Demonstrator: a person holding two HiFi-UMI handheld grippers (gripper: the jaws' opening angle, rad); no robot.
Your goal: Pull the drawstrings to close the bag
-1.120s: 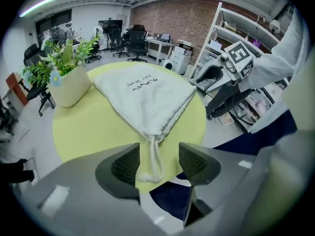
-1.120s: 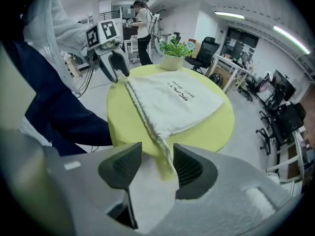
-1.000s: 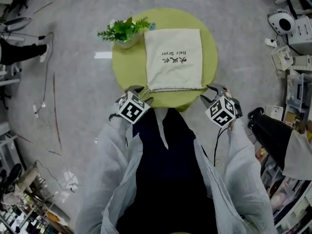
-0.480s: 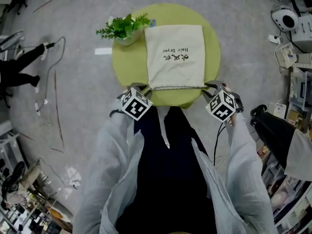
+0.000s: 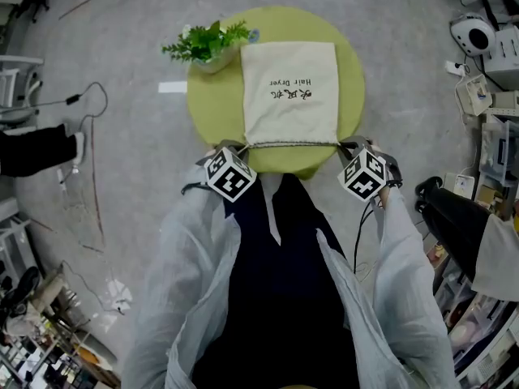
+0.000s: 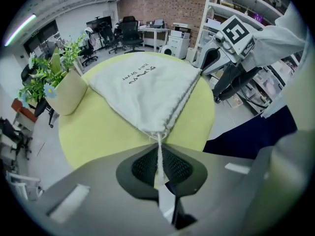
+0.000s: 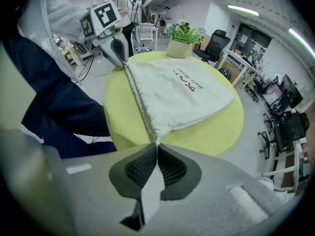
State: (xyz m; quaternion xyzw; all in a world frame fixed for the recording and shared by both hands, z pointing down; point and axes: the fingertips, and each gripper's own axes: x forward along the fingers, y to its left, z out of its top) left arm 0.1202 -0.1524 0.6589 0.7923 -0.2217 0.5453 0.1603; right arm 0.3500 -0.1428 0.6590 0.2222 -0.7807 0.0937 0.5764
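Right, both of your grippers sit at the near edge of the round yellow-green bench (image 5: 215,112), and the cream cloth drawstring bag (image 5: 290,93) lies flat on it just ahead of them, its gathered mouth edge stretched between the two. The dark print on the bag is further out, beyond that edge.

Your left gripper (image 6: 158,154) is clamped shut on the left white drawstring cord (image 6: 159,144). You can see the cord run straight down between the ribbed black pads from the bag's puckered corner, which sits just beyond the jaw tips. The cord looks taut, and the cloth fans out from that corner away from the gripper.

Your right gripper (image 7: 156,157) is closed too, its pads pressed together on the right drawstring (image 7: 156,143) exactly where it leaves the bag's other mouth corner. That corner touches the jaw tips, so barely any cord shows there.

Across the mouth edge, each gripper faces the other, marker cubes up. The small potted green plant (image 5: 207,47) stands on the bench well ahead of your left gripper, just beside the bag's far corner on that side.
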